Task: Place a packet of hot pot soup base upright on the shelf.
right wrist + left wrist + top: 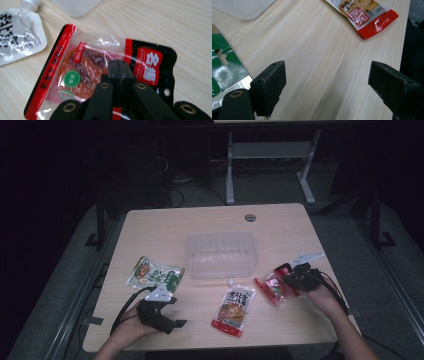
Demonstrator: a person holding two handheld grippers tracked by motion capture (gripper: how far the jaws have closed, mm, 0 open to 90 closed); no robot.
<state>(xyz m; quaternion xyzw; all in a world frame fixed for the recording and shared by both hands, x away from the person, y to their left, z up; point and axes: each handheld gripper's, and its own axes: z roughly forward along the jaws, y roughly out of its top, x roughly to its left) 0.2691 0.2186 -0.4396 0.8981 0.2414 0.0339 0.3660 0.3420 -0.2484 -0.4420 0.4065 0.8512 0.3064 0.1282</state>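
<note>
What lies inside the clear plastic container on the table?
Nothing shows inside the clear container in the high view; the table shows through its walls. All three food packets lie outside it.

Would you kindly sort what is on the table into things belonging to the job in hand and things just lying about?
In the job:
- right gripper, jaws shut on the red and black packet
- clear plastic tub, the likely place for it

Lying about for now:
- spouted pouch
- green packet
- left gripper, jaws open over bare table
</note>
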